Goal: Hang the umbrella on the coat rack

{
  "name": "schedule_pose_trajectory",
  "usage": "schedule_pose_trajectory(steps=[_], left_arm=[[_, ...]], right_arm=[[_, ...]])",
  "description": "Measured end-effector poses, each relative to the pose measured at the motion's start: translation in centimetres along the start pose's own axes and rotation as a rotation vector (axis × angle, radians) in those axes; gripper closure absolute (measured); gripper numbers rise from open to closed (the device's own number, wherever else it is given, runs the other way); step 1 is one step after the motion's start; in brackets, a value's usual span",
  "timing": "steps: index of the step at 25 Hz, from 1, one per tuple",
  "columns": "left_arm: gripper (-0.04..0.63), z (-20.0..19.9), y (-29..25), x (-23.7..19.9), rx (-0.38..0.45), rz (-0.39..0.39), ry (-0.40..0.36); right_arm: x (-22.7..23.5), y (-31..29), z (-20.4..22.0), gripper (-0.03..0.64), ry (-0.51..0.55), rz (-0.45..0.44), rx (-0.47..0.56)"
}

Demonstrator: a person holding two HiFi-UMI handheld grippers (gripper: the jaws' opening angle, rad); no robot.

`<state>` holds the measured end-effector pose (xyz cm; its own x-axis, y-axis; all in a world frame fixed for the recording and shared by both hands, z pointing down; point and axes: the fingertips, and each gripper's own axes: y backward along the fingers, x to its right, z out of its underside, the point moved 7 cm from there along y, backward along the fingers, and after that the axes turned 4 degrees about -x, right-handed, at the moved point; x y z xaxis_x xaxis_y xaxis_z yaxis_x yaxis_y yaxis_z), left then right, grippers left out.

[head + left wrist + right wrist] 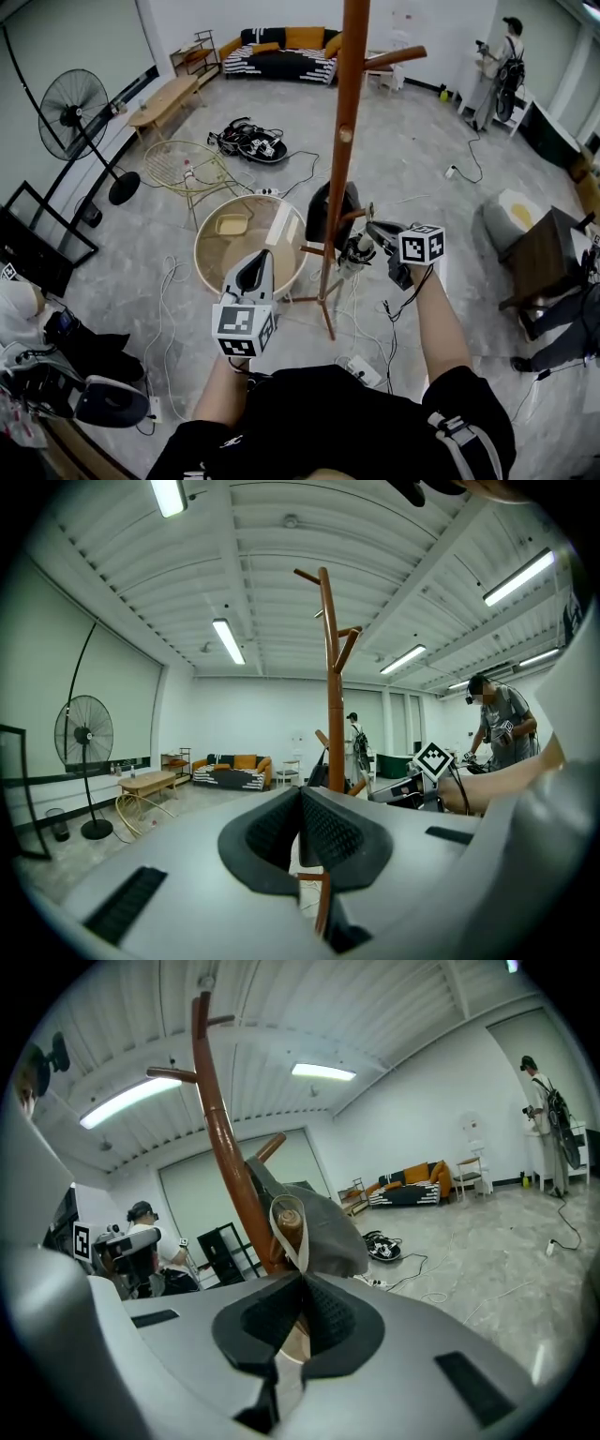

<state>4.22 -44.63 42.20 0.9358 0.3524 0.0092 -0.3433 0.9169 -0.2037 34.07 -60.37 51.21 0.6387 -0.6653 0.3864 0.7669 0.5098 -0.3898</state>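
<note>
Strap loop [298, 1241] of the folded grey umbrella [328, 1222] sits round a low peg [284, 1211] of the wooden coat rack [225, 1138], pinched in the right tongs [302, 1283], while the left tongs [300, 808] are pressed together on nothing.

Pinching a pale strap loop [302, 1249] in the right gripper [302, 1283], jaws pressed tight together on it. Ringing a round brown wooden tip [286, 1215] with that loop, just beyond the jaws. Bunching the grey umbrella [333, 1232] close behind, right up against the leaning brown coat rack [223, 1147]. Catching, far right, an orange sofa [412, 1192] and a standing person [544, 1110].
</note>
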Motion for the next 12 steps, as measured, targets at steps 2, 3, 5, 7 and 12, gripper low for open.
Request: schedule_pose_trajectory(steps=[2, 3, 5, 7, 12], left_arm=[[0.578, 0.0, 0.6, -0.1, -0.004, -0.005, 0.002], [0.578, 0.1, 0.7, -0.1, -0.006, -0.007, 0.003], [0.578, 0.3, 0.8, 0.0, -0.01, -0.012, 0.005], [0.578, 0.5, 0.6, 0.1, -0.013, -0.014, 0.007], [0.578, 1.2, 0.2, 0.5, -0.022, -0.013, 0.014]], right_arm=[[-0.3, -0.2, 0.2, 0.598, 0.009, -0.012, -0.021], [-0.4, -0.3, 0.3, 0.598, 0.019, -0.017, -0.033], [-0.5, -0.8, 0.6, 0.598, 0.042, -0.024, -0.062], [-0.5, -1.4, 1.0, 0.598, 0.063, -0.021, -0.091], [-0.3, -2.4, 2.8, 0.598, 0.066, -0.005, -0.115]])
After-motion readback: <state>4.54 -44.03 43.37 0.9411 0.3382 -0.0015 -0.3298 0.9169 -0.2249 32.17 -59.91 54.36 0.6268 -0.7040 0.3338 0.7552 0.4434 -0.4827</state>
